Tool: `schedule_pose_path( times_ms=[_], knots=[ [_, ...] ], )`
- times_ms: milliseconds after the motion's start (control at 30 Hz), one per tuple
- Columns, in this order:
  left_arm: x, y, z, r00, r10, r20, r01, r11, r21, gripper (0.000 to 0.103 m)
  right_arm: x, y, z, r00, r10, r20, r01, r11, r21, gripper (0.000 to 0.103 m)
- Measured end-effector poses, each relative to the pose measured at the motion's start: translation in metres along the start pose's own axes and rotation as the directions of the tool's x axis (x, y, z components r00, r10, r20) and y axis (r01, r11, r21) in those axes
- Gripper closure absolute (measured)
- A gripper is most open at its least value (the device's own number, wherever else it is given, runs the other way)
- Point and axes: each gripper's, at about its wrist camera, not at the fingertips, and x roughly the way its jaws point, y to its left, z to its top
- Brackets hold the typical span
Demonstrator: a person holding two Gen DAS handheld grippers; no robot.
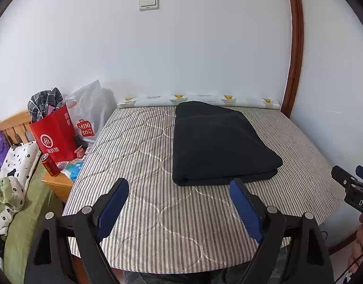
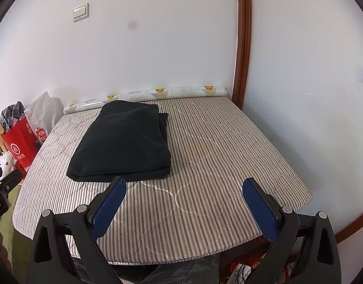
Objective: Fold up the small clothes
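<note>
Left tool (image 1: 179, 189) and right tool (image 2: 185, 189) spread, folded black garment (image 1: 219, 142) lying lengthwise toward wall

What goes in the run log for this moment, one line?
left gripper: open, empty | right gripper: open, empty | dark garment: folded, on striped mat | contact: none

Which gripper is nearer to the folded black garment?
Left, narrowly. The left gripper has one finger at the folded black garment edge. The right gripper sits similarly close, offset to its right.
</note>
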Motion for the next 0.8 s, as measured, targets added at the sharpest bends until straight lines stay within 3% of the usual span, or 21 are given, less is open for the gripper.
schedule_pose_path(
  times_ms=[800],
  knots=[
    [0.0016, 0.0071, 0.0019, 1.0, 0.003, -0.002, -0.003, 1.0, -0.022, 0.017, -0.0029, -0.0009, 0.006, 1.0, 0.011, 0.016, -0.01, 1.0, -0.014, 0.005]
  ],
)
